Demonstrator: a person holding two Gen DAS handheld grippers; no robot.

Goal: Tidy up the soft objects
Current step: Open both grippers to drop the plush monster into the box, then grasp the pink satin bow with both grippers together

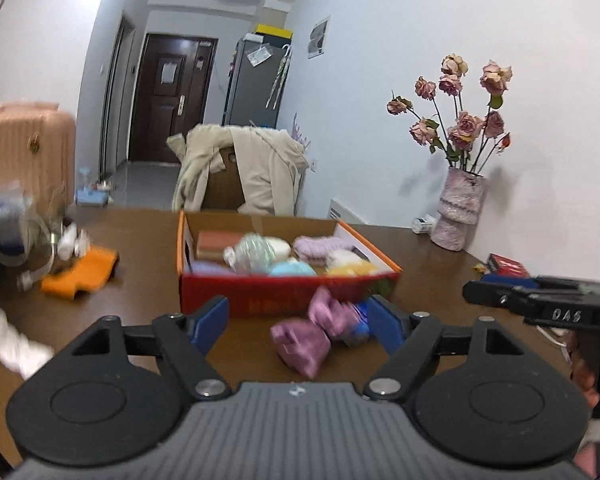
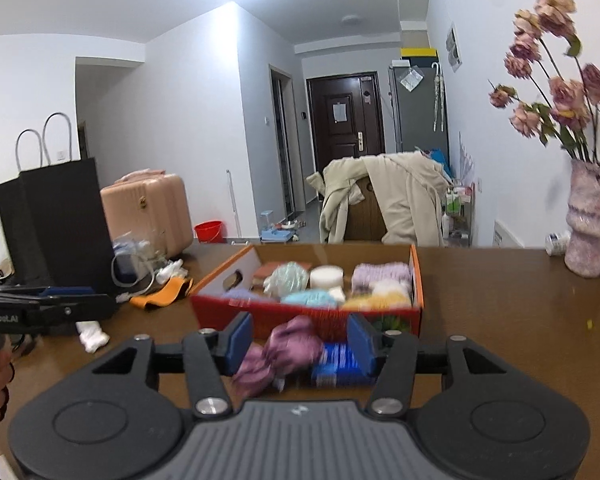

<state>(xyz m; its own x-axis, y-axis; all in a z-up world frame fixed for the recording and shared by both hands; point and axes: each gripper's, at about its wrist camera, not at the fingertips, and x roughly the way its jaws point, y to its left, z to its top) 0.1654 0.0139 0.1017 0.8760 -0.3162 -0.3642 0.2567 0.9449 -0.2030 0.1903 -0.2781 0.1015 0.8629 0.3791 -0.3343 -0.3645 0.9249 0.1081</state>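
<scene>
Left gripper (image 1: 298, 322) fingers wide apart, empty | right gripper (image 2: 299, 344) fingers parted, seemingly clear of blurred purple cloth (image 2: 278, 354) | red box (image 2: 308, 314) just beyond, on tabletop (image 2: 500, 320)

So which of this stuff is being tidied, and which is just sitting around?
Being tidied:
- box of soft things
- purple cloth
- blue pack
- orange cloth
- white cloth

Sitting around:
- vase
- black bag
- suitcase
- coat

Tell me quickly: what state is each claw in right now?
Left claw: open, holding nothing.
Right claw: open, holding nothing; the purple cloth lies loose on the table between its fingers.
</scene>
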